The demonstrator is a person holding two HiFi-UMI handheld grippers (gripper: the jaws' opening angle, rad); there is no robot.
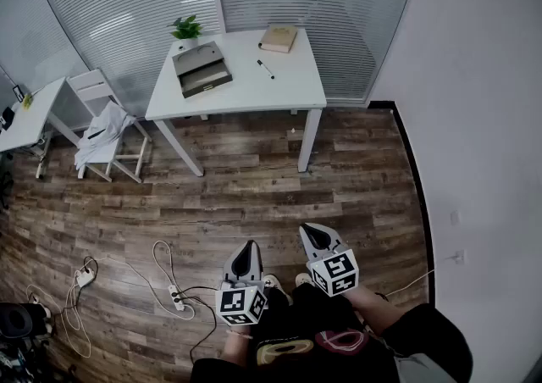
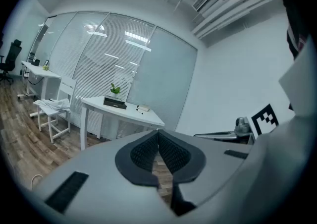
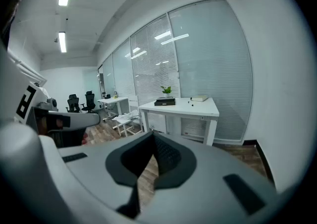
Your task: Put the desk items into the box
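Standing well back from the white surface point(image 1: 254, 89), the person holds both grippers low over the wooden floor point(image 1: 254, 195), tilted slightly downward toward 12 o'clock. The left gripper point(image 1: 247, 247) is clenched, its ribbed pads meeting at the tip with nothing between them. The right gripper point(image 1: 310, 232), just beside it at 3 o'clock, is likewise clenched and empty.

The surface lies far off at 12 o'clock from both grippers. On it, the grey open box point(image 1: 202, 69) sits toward the 9 o'clock side, with a small green plant point(image 1: 186, 29) just behind it at 11 o'clock. A tan book point(image 1: 279, 37) lies near the far edge at 1 o'clock from the box, and a dark pen point(image 1: 266, 69) lies on the bare top at 3 o'clock from the box, apart from both.

A white chair point(image 1: 100, 137) draped with cloth stands at 9 o'clock of the surface. A power strip point(image 1: 175, 297) with loose cables lies on the floor at 9 o'clock of the left gripper.
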